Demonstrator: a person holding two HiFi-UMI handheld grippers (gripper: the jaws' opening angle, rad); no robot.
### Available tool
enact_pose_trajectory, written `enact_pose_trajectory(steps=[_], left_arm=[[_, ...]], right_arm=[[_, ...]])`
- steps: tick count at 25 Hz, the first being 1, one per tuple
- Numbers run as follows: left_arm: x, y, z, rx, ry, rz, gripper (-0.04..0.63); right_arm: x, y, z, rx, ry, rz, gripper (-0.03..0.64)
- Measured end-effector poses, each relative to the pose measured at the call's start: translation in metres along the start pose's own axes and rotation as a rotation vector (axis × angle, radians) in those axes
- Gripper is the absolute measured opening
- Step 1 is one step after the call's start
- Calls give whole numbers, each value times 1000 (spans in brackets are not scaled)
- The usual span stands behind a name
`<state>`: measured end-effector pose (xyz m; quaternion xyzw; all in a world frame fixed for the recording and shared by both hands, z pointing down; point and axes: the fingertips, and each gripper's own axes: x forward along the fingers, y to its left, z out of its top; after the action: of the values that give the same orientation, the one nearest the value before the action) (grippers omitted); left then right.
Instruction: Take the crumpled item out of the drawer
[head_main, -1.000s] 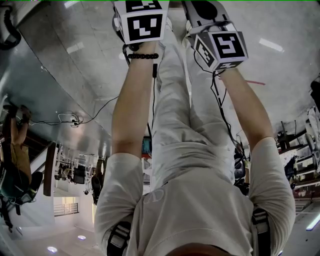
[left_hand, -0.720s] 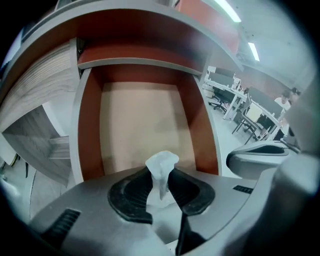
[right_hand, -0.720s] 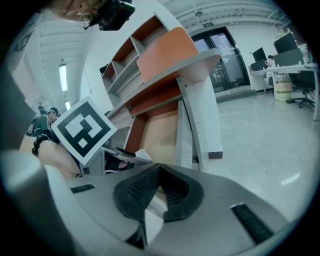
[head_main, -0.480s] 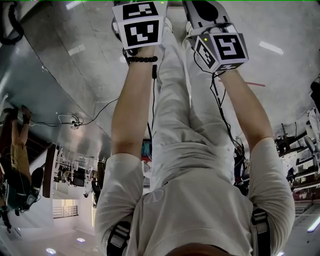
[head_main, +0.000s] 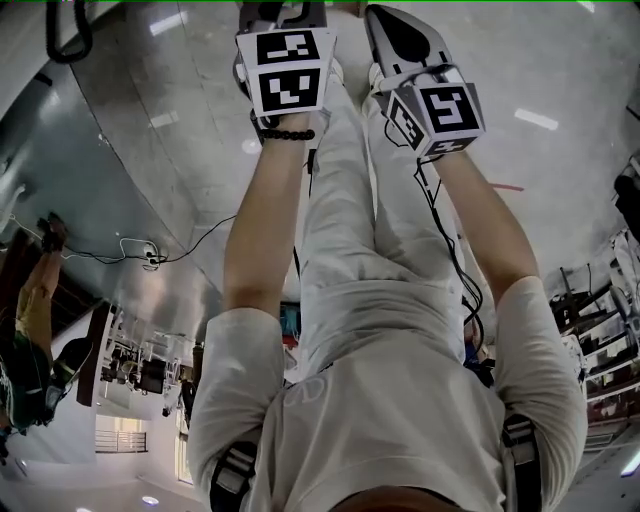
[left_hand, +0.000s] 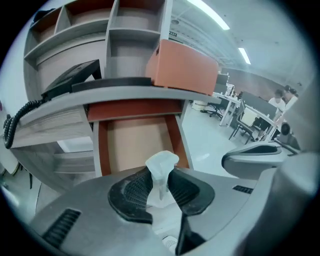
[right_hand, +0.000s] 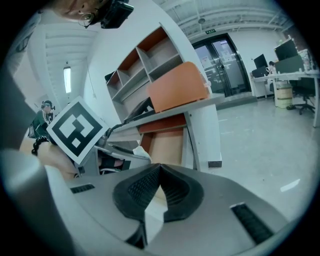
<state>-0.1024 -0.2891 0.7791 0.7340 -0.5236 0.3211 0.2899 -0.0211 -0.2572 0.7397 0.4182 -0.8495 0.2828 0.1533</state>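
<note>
In the left gripper view my left gripper (left_hand: 161, 181) is shut on a white crumpled item (left_hand: 161, 162), which sticks up between the black pads. It hangs in front of and above the open drawer (left_hand: 172, 137), whose tan bottom shows bare. The right gripper view shows my right gripper (right_hand: 160, 169) shut, tips touching, nothing between them. It sits just right of the left gripper's marker cube (right_hand: 76, 130), with the crumpled item (right_hand: 140, 150) peeking beyond it. The head view shows only both marker cubes (head_main: 290, 75) (head_main: 440, 108) above the person's forearms; the jaws are hidden there.
The drawer belongs to a grey desk (left_hand: 125, 95) with open shelves (left_hand: 127, 35) above. A black telephone (left_hand: 70, 80) and an orange box (left_hand: 182, 67) rest on the desktop. Office chairs and desks (left_hand: 240, 115) stand on the floor to the right, with a person (left_hand: 277, 100) far off.
In the head view both marker cubes and the forearms have slid a little lower in the picture. The camera itself has shifted slightly.
</note>
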Motion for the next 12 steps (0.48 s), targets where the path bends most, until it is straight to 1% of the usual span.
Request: enact_pose_trajectory(steps=[4, 7, 12], left_arm=[[-44, -14, 19, -5, -26, -12, 97], [-69, -20, 42, -9, -70, -14, 97], [-105, -13, 75, -17, -134, -2, 97]], right_arm=[[-30, 21, 34, -48, -12, 6, -2], [-46, 30, 65, -83, -42, 20, -2], [-63, 34, 107, -80, -87, -6, -2]])
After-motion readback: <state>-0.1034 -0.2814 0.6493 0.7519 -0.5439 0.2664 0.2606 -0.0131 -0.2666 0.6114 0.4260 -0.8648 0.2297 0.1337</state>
